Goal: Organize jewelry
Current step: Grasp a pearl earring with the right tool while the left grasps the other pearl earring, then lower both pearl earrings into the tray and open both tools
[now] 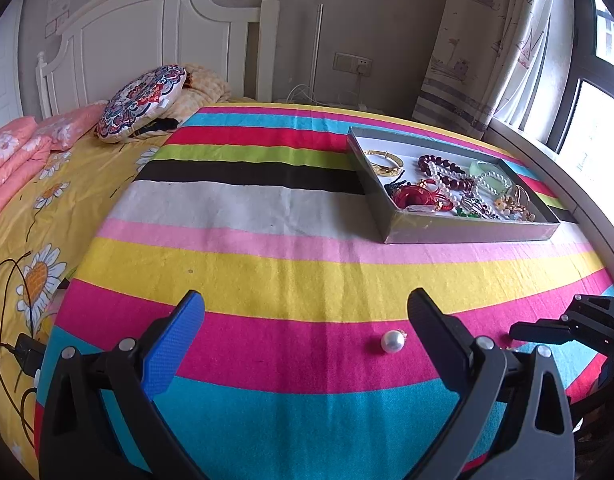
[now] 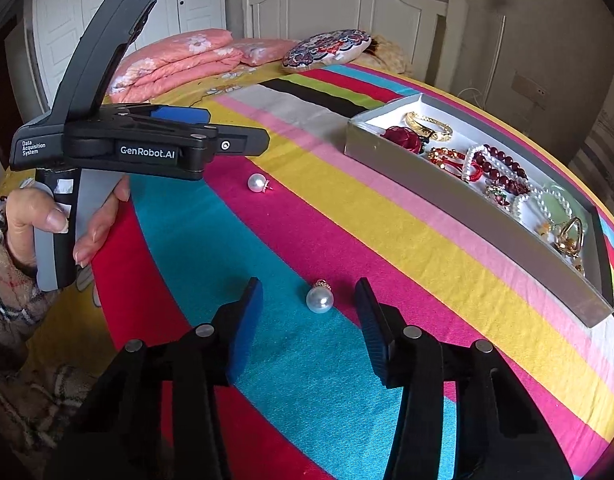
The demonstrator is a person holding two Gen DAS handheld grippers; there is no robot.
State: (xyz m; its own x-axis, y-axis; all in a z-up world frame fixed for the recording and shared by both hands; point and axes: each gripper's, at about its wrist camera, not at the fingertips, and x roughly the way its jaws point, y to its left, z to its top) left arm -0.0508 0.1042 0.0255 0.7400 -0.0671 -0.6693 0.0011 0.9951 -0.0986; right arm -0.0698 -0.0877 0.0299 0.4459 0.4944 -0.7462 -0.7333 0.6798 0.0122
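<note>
Two loose pearl earrings lie on the striped bedspread. One pearl earring [image 2: 320,300] rests between the fingers of my right gripper [image 2: 308,286], whose jaws stand apart and touch nothing. The other pearl earring [image 1: 393,342] [image 2: 257,183] lies just inside the right finger of my left gripper [image 1: 307,304], which is wide open and holds nothing. A person's hand holds the left gripper [image 2: 247,142] at the left of the right wrist view. The right gripper [image 1: 523,330] shows at the right edge of the left wrist view. A grey jewelry box [image 1: 467,234] [image 2: 467,200] holds bracelets, beads and rings.
The box sits toward the window side of the bed. A round patterned cushion [image 1: 143,102], folded pink quilts [image 2: 175,64] and a white headboard [image 1: 147,36] are at the far end. A black cable [image 1: 11,320] trails over the yellow sheet on the left.
</note>
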